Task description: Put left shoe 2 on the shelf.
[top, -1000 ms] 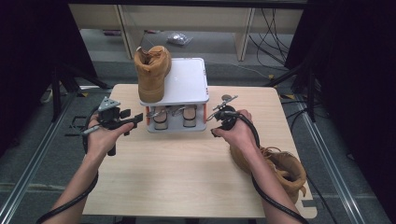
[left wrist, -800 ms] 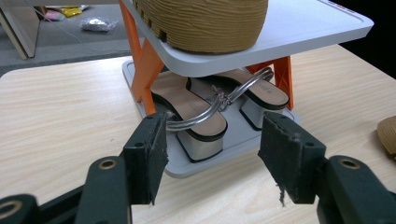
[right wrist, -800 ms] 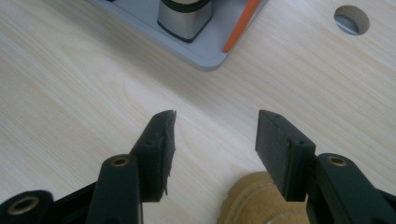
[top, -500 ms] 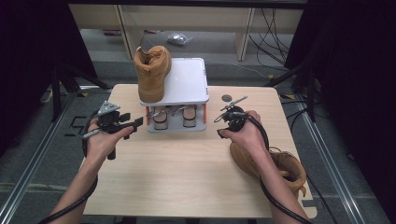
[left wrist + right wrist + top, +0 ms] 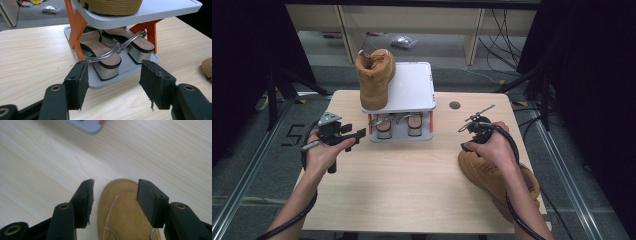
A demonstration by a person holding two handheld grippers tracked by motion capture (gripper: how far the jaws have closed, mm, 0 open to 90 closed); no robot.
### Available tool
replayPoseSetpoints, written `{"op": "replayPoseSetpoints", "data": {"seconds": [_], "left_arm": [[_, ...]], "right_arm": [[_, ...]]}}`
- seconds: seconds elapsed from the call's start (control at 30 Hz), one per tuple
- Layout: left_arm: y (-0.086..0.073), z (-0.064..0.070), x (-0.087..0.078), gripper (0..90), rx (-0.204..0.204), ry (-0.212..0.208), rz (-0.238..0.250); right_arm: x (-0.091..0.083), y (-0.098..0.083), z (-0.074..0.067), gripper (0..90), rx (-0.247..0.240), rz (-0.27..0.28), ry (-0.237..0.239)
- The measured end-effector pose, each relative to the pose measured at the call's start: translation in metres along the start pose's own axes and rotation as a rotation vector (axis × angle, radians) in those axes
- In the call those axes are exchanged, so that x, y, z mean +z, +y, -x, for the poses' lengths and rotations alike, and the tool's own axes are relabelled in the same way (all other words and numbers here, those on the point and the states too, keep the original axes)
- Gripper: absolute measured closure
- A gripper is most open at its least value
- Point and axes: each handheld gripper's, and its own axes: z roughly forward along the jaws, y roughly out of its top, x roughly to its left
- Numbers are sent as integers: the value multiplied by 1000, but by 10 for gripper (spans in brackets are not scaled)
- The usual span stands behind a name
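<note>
Boot flat on table — toe toward rack, right gripper open above toe, left gripper open.

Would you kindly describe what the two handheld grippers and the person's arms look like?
Both grippers, left gripper and right gripper, are black with two flat black jaws bearing worn pads. The left carries a grey three-cornered plate. A black cable trails from each. The forearms are bare, without sleeves.
</note>
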Motion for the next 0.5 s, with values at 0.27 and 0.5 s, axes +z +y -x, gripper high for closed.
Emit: {"op": "replayPoseSetpoints", "data": {"seconds": [0.27,0.5], "left_arm": [[-3,2,3,390,2,-7,-8],[-5,2,4,389,-3,-11,-8]], "right_arm": [[-14,-19,9,489,31,-71,-18],[-32,-34,5,534,51,-158,0]]}}
